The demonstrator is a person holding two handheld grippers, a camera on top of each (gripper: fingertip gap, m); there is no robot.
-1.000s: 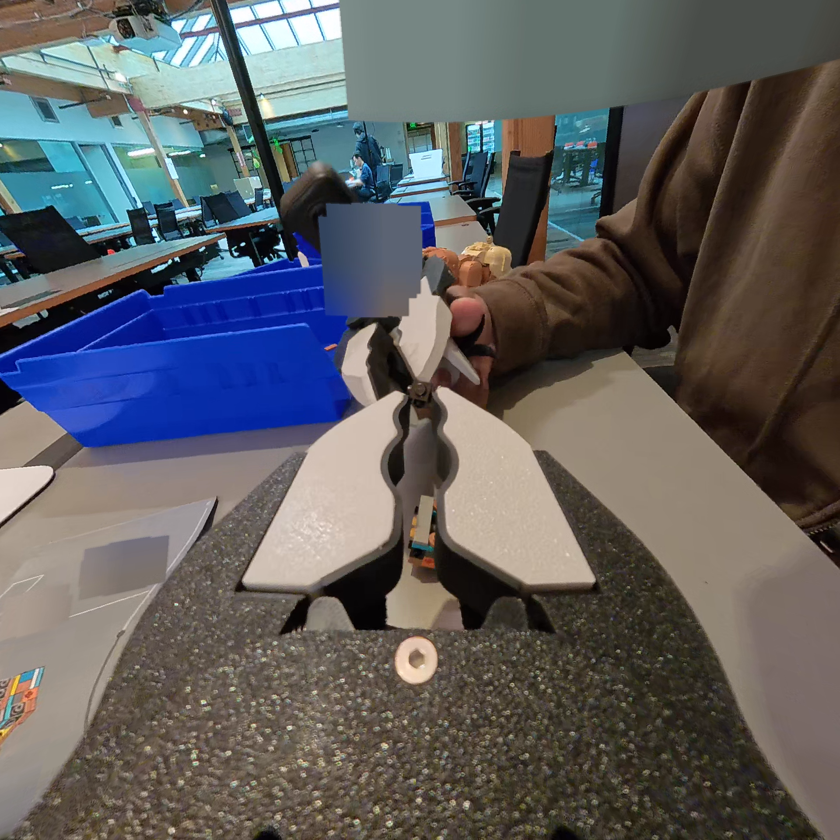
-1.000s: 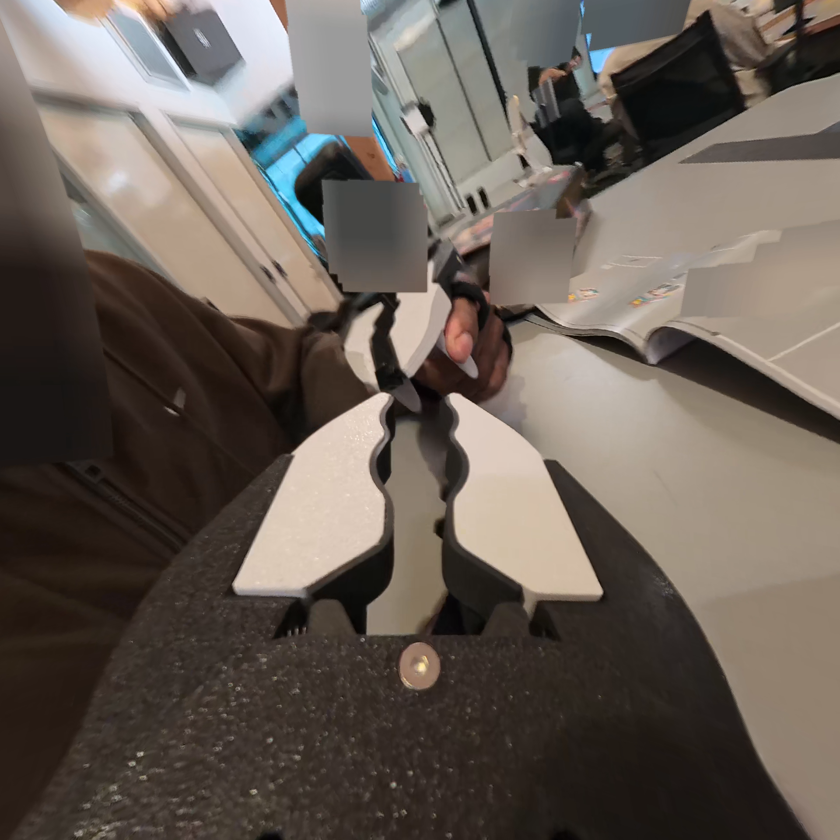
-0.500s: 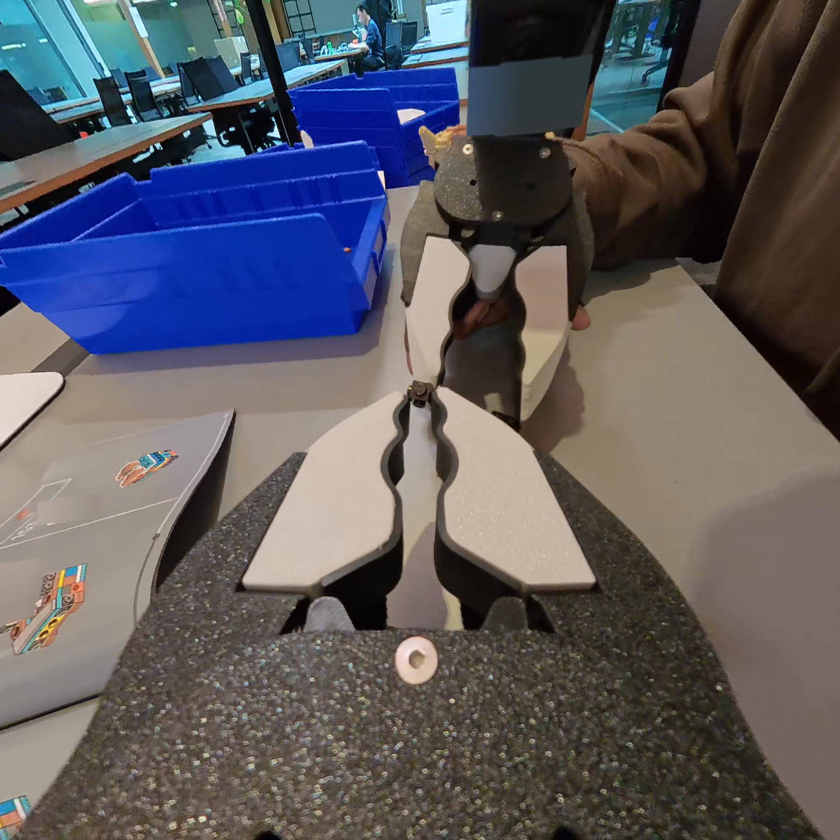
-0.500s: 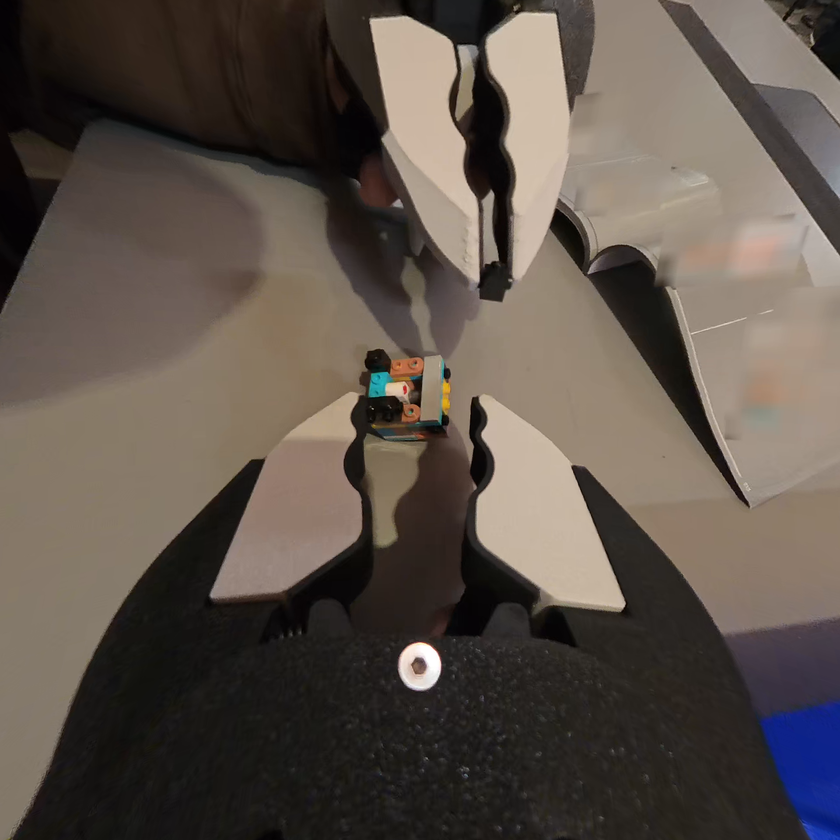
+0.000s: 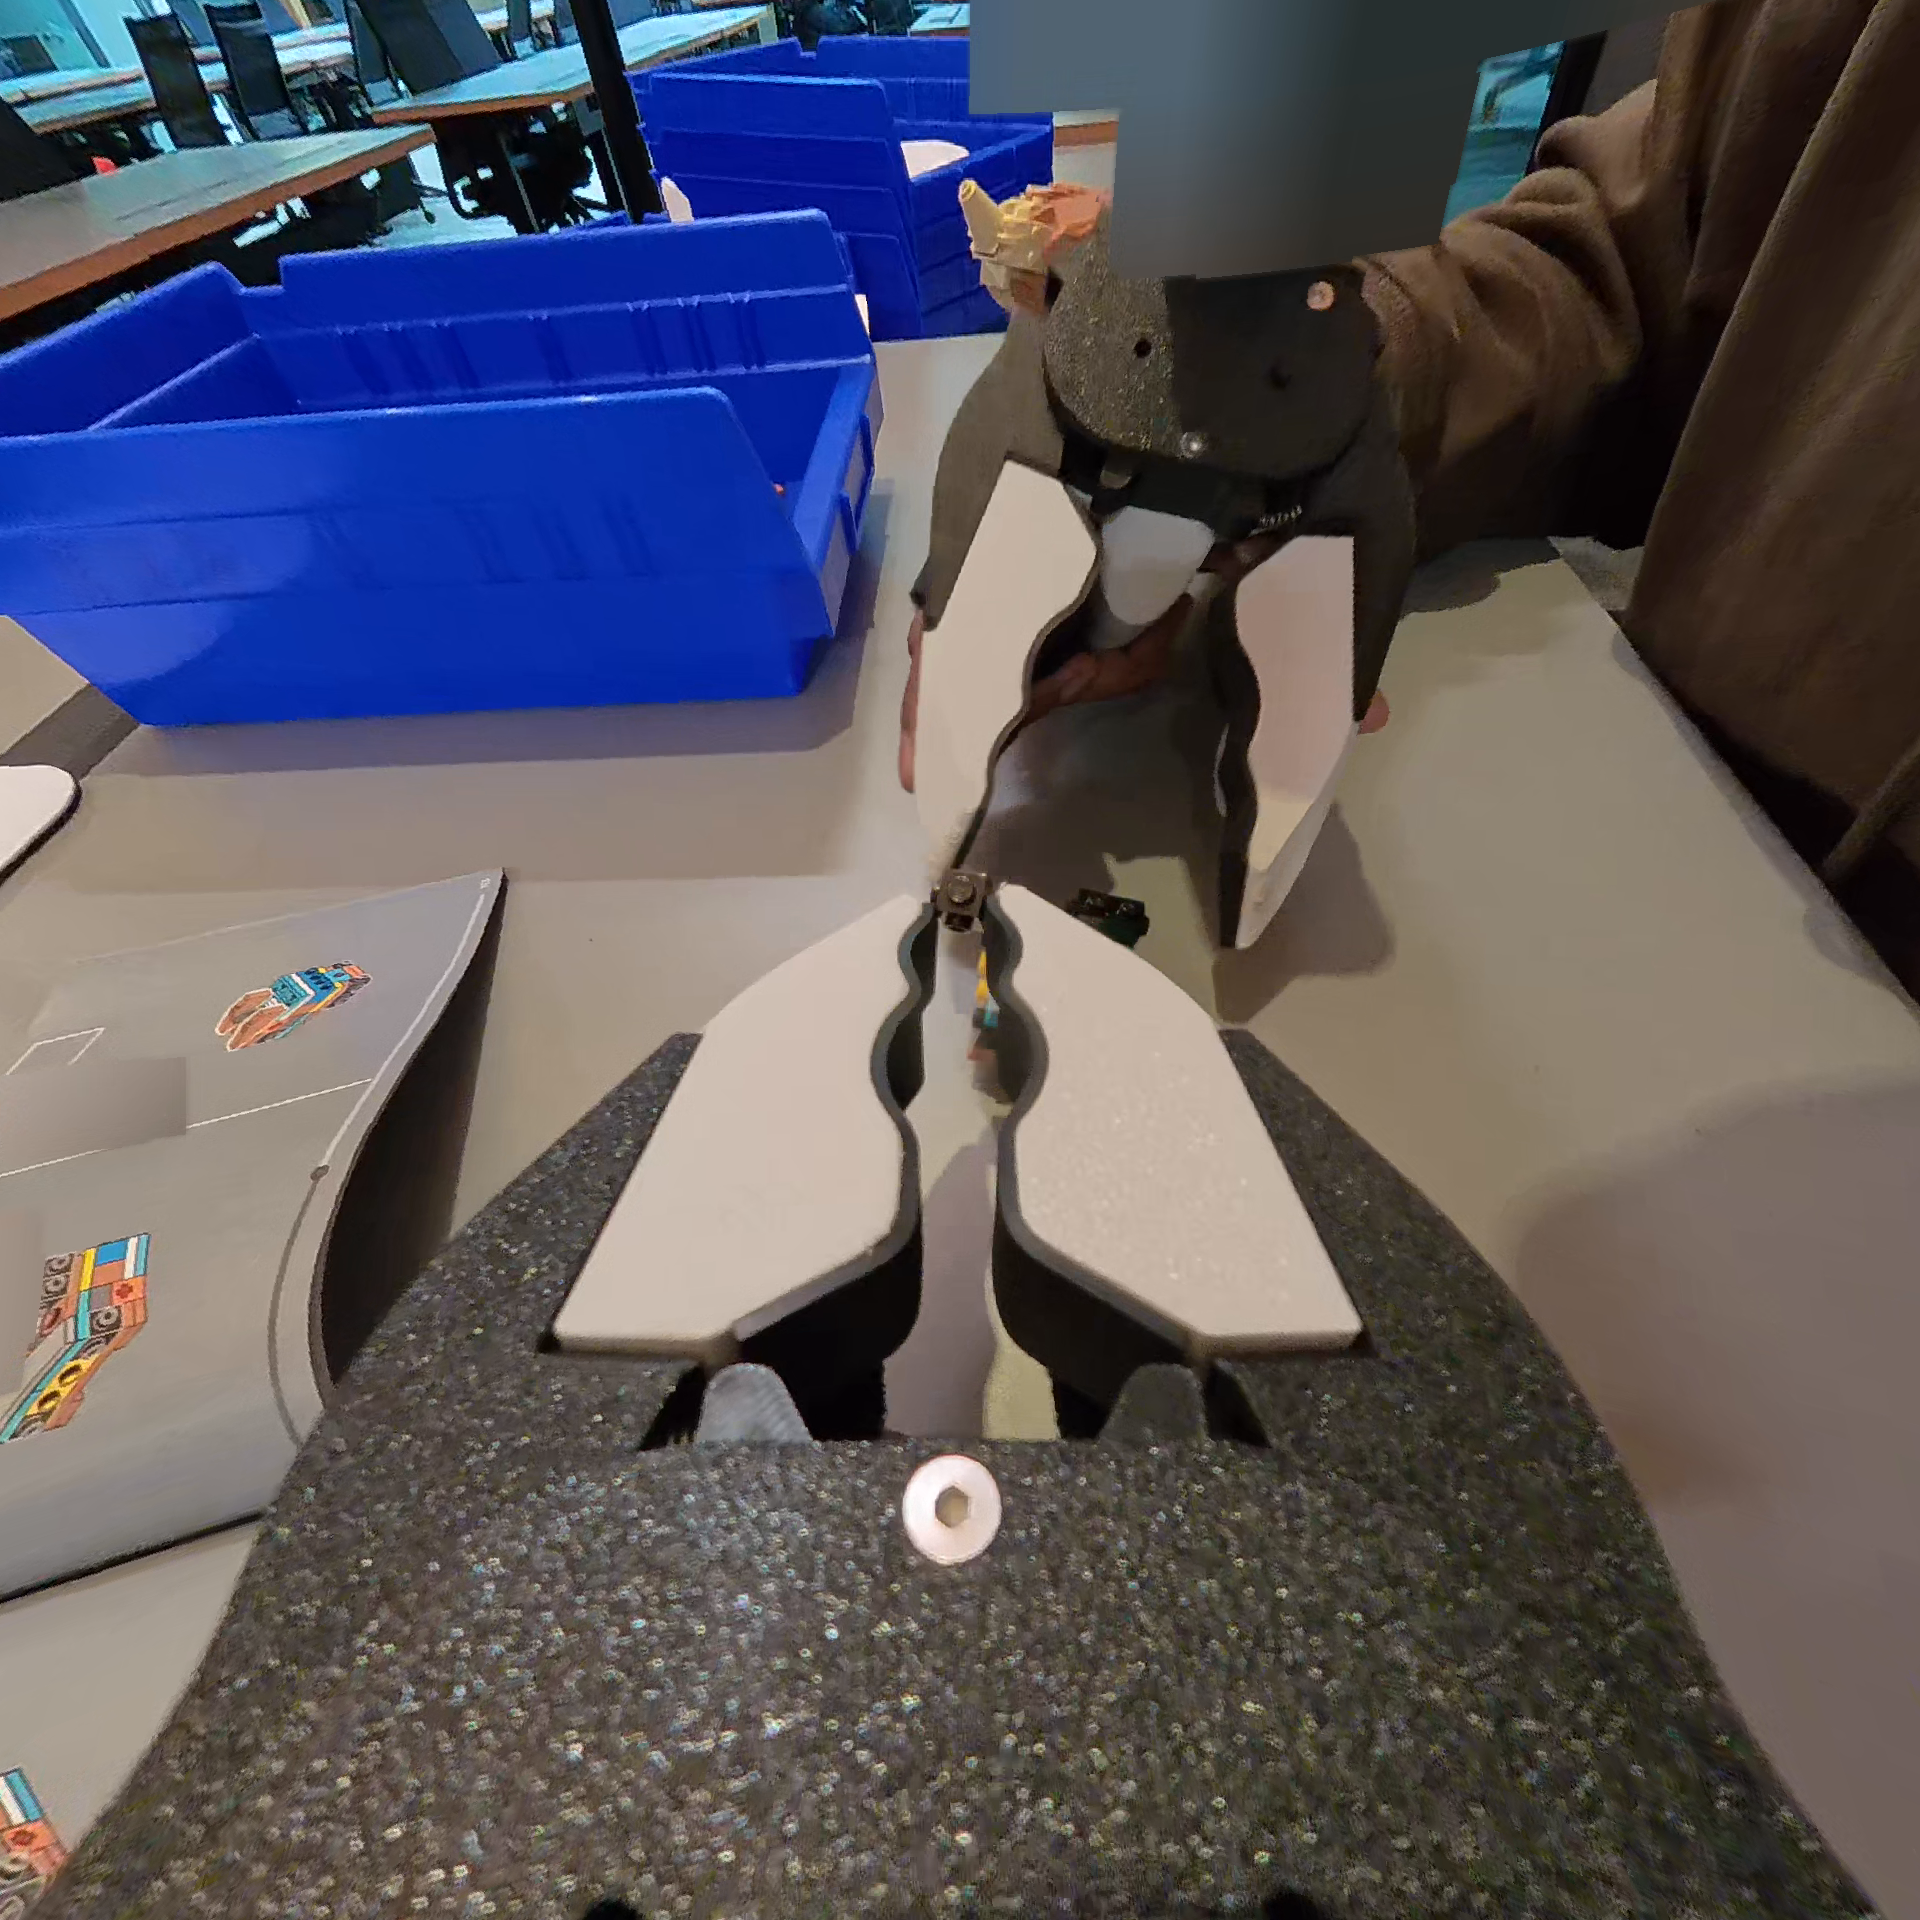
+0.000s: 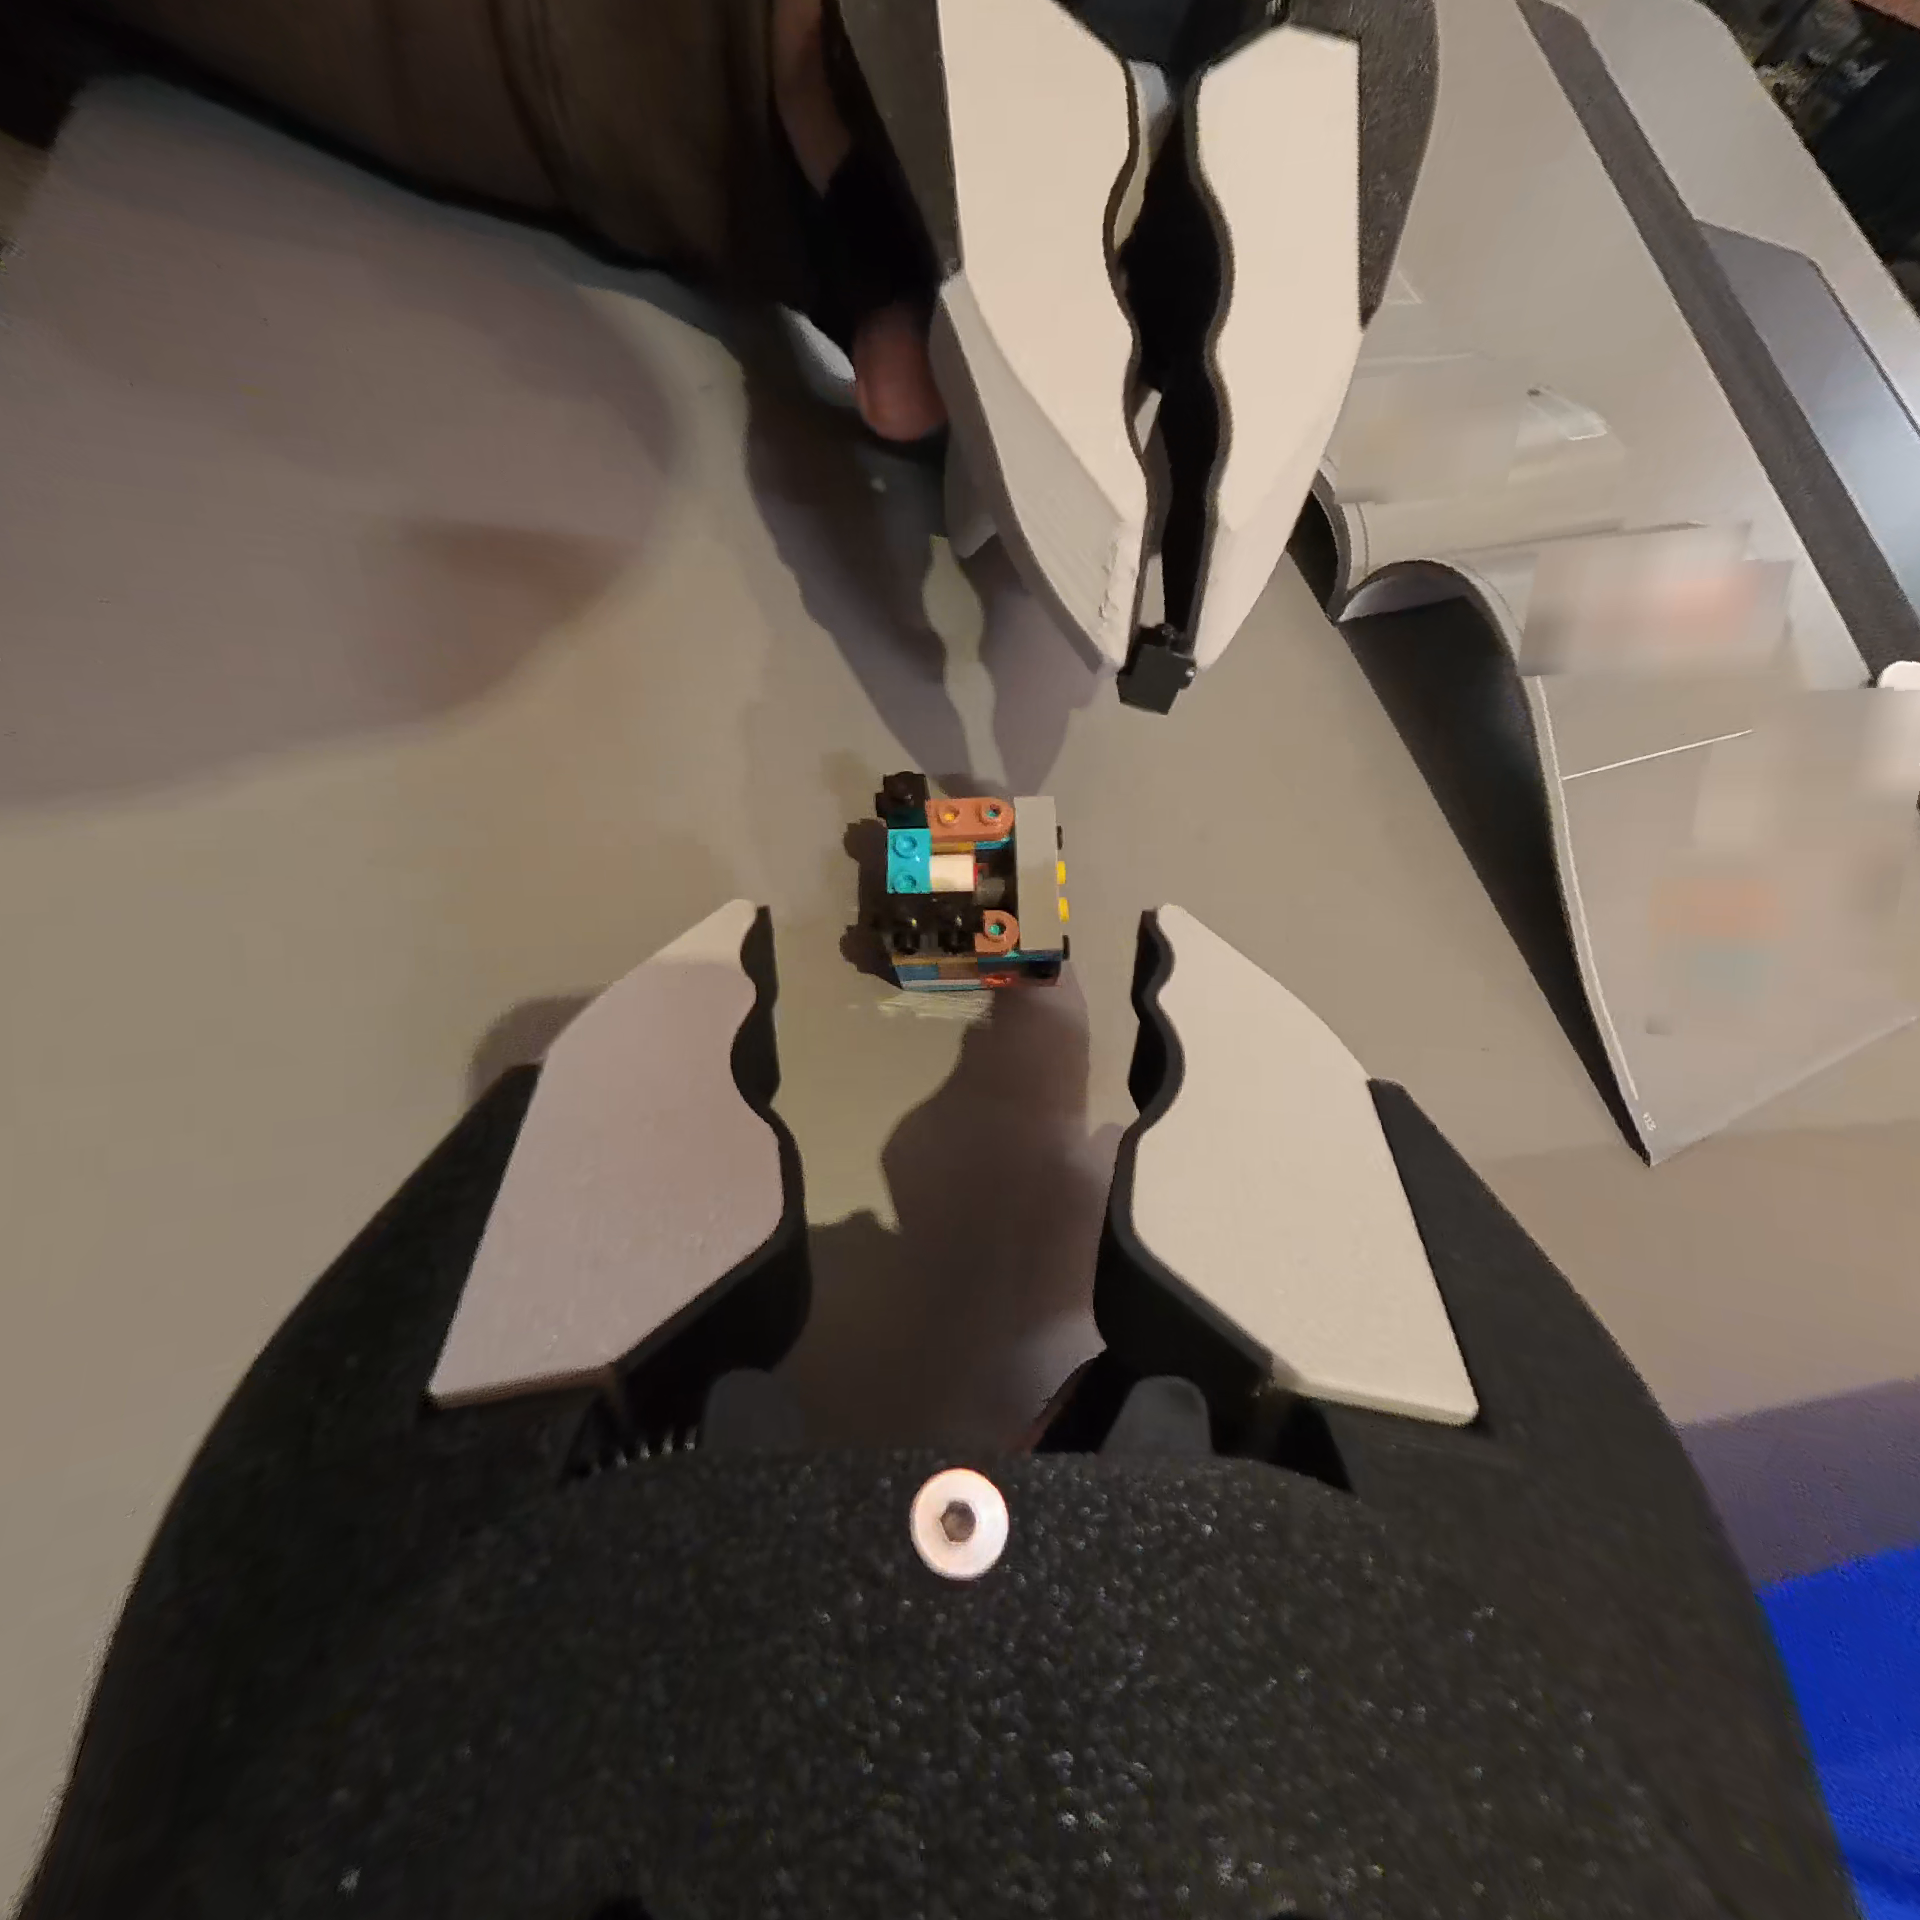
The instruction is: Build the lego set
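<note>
We held a small black brick (image 6: 1156, 681) pinched in the left gripper (image 5: 958, 906). Right gripper (image 6: 951, 914) gaped empty; lego assembly (image 6: 971, 896) just beyond its tips. Light, rigid, likely fragile: grasp flat sides.

Matt grey table (image 6: 312, 727); glossy blue plastic bin (image 5: 416, 540).

A plain grey table (image 5: 1507, 1039) carries everything, and the small multicoloured lego build (image 6: 971, 899) sits directly on its bare middle. To one side of the build an open instruction booklet (image 5: 239, 1122) lies flat with its pages arching up from the spine. Beyond the booklet, farther from the build, a blue plastic bin (image 5: 436, 540) rests on the same surface.
</note>
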